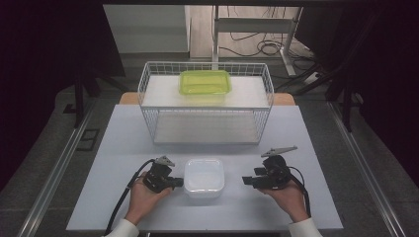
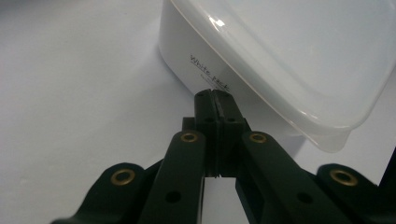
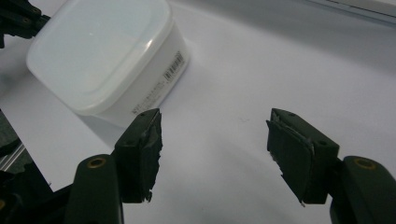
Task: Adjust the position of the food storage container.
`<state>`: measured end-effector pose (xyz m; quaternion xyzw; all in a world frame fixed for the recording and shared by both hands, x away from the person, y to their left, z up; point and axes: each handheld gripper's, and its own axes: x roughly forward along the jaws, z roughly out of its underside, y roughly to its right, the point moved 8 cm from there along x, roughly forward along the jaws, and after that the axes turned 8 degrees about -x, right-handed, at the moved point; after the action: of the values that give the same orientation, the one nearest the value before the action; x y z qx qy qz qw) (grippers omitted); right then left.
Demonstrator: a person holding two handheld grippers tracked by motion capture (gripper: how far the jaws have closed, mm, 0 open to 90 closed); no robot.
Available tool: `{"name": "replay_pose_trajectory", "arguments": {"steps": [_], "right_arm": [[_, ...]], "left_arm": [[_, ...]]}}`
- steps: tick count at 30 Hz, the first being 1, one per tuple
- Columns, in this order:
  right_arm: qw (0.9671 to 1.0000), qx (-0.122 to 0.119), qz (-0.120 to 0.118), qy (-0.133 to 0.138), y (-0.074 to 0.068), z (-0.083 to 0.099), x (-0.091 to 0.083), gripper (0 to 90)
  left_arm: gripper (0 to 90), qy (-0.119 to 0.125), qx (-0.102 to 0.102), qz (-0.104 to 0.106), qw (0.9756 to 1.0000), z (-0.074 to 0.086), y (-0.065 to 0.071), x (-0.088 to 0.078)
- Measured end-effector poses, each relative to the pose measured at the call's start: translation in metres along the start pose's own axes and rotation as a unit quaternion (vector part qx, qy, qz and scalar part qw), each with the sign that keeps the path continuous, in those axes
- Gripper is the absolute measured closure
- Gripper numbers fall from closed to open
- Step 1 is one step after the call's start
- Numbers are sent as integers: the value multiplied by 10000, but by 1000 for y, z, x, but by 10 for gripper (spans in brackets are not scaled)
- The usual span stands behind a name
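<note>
The box point(image 1: 204, 177), a squarish white plastic tub with rounded corners and a cloudy, glossy lid, sits on the smooth pale tabletop point(image 1: 113, 163), in front of the wire basket point(image 1: 148, 81). The left tool point(image 1: 176, 183) is at its left wall, jaws pressed together, holding nothing. The right tool point(image 1: 245, 181) stands apart on the box's right, jaws wide and empty.

in the left gripper view the white lidded plastic box point(image 2: 261, 60) runs off the top and right edges, and the small black print on its wall is partly covered by the closed jaws. in the right gripper view the box's label text is too small to read. in the high view the person's sleeves are cut by the bottom edge.
</note>
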<state>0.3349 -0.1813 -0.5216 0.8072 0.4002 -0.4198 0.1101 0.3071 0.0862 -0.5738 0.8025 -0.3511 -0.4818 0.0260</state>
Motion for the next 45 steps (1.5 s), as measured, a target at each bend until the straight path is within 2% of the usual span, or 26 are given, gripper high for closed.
{"name": "replay_pose_trajectory", "arguments": {"steps": [5, 6, 8, 10, 15, 17, 19, 22, 23, 24, 26, 29, 33, 36, 41, 45], "right_arm": [[10000, 33, -17, 56, -1, -1, -1, 329], [9999, 17, -5, 116, -3, -2, -1, 302], [9998, -27, 11, 221, -5, -5, -3, 273], [9994, -27, -7, 352, -6, -8, -6, 250], [9988, 23, -95, 474, -8, -9, -9, 224], [9987, 16, -129, 492, -9, -9, -7, 218], [9987, -9, -180, 480, -11, -9, -6, 211], [9987, -72, -236, 439, -17, -8, -3, 217], [9987, -72, -236, 439, -17, -8, -3, 217], [9986, -42, -280, 440, -19, -9, -2, 213], [9985, -46, -295, 450, -19, -9, -1, 213], [9981, -25, -338, 508, -21, -10, 0, 213], [9976, -35, -405, 566, -24, -11, 0, 215], [9974, -73, -426, 569, -25, -11, 1, 224], [9976, 8, -360, 596, -24, -11, 3, 224], [9972, 19, -402, 631, -26, -11, 4, 236]], "left_arm": [[896, 38, -45, 58, 10000, -1, 1, -3], [896, 146, -88, 60, 9998, -3, 0, -9], [895, 197, -86, 52, 9998, -4, -3, -15], [894, 407, -223, 135, 9988, -5, -4, -26], [851, 581, -358, 143, 9976, -4, -3, -37], [764, 648, -472, 120, 9967, -4, -4, -40], [603, 631, -520, 95, 9966, -3, -4, -42], [373, 815, -604, 109, 9948, -6, -2, -48], [373, 837, -614, 116, 9945, -6, -2, -50], [336, 876, -638, 175, 9940, -7, 0, -52], [328, 888, -652, 261, 9936, -7, 2, -54], [318, 891, -683, 264, 9933, -6, 2, -53], [330, 914, -791, 440, 9917, -6, 3, -54], [339, 945, -837, 477, 9909, -7, 2, -55], [343, 959, -939, 531, 9895, -6, 1, -55], [348, 985, -973, 576, 9887, -7, 1, -56]]}}
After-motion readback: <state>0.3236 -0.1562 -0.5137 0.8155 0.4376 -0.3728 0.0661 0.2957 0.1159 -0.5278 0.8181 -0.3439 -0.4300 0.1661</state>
